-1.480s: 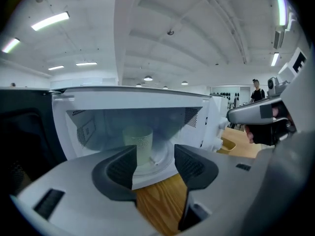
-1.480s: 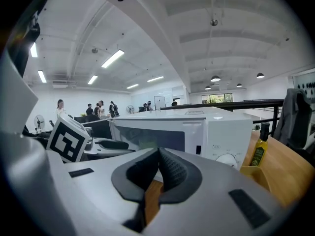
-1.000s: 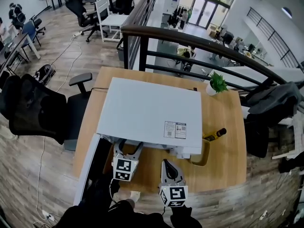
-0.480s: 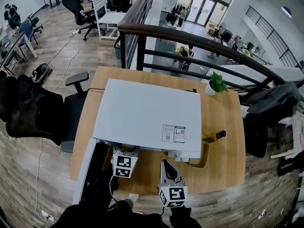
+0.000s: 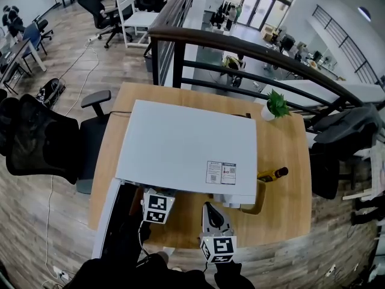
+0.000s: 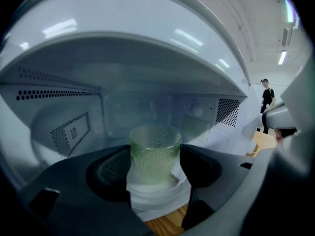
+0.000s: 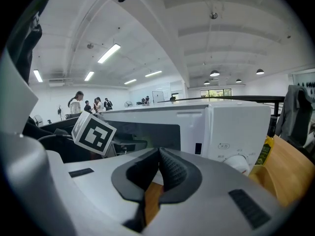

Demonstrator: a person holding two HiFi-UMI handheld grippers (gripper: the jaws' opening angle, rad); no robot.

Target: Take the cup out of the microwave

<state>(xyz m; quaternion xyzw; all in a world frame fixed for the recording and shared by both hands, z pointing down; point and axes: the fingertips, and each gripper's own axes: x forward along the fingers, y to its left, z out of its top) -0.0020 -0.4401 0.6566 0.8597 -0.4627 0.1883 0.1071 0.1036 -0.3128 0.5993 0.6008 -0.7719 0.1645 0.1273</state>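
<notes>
While left gripper [image 6: 155, 156] is straddling cup [image 6: 154, 142] inside microwave [image 5: 189, 146], spread, frame centre | right gripper [image 7: 158, 156] is idling outside, pressed together, empty | risk: uneven squeeze tipping the pebbled cup.

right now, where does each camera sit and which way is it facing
Head view: on the person's head, looking steeply down on the white microwave, the wooden table, the left gripper and the right gripper.
Left gripper view: on the left gripper, facing into the microwave; a green dimpled glass cup stands between its open jaws.
Right gripper view: on the right gripper, facing the microwave's dial panel from outside; its jaws are together.
Shared: head and right gripper views both show the left gripper's marker cube.
</notes>
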